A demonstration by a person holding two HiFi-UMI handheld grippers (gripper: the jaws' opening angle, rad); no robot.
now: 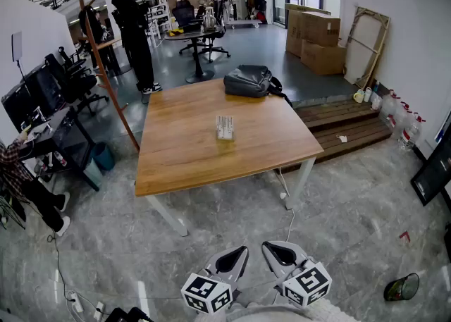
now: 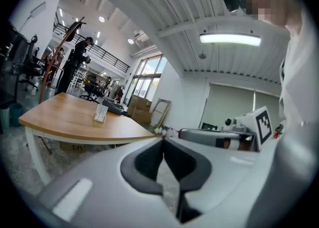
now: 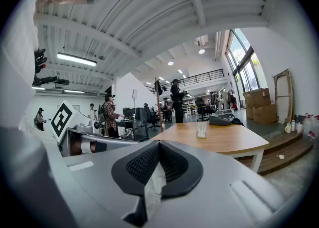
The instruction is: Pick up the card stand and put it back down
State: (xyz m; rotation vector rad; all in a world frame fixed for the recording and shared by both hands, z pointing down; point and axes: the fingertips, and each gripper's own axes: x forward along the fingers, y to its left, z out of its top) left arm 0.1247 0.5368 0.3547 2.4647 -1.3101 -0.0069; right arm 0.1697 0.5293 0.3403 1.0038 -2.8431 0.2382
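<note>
A small clear card stand (image 1: 225,127) with a white card stands upright near the middle of the wooden table (image 1: 183,165). It also shows far off as the card stand (image 2: 101,114) in the left gripper view and the card stand (image 3: 201,130) in the right gripper view. My left gripper (image 1: 243,249) and right gripper (image 1: 266,246) hover side by side low in the head view, well short of the table's near edge. Both are shut with nothing between their jaws. In their own views the left gripper (image 2: 163,140) and right gripper (image 3: 159,143) point toward the table.
A black bag (image 1: 249,80) lies at the table's far edge. Cardboard boxes (image 1: 315,41) and a wooden platform (image 1: 347,125) stand to the right. A desk with monitors (image 1: 36,95) and a seated person (image 1: 21,180) are at the left. Another person (image 1: 136,28) stands beyond the table.
</note>
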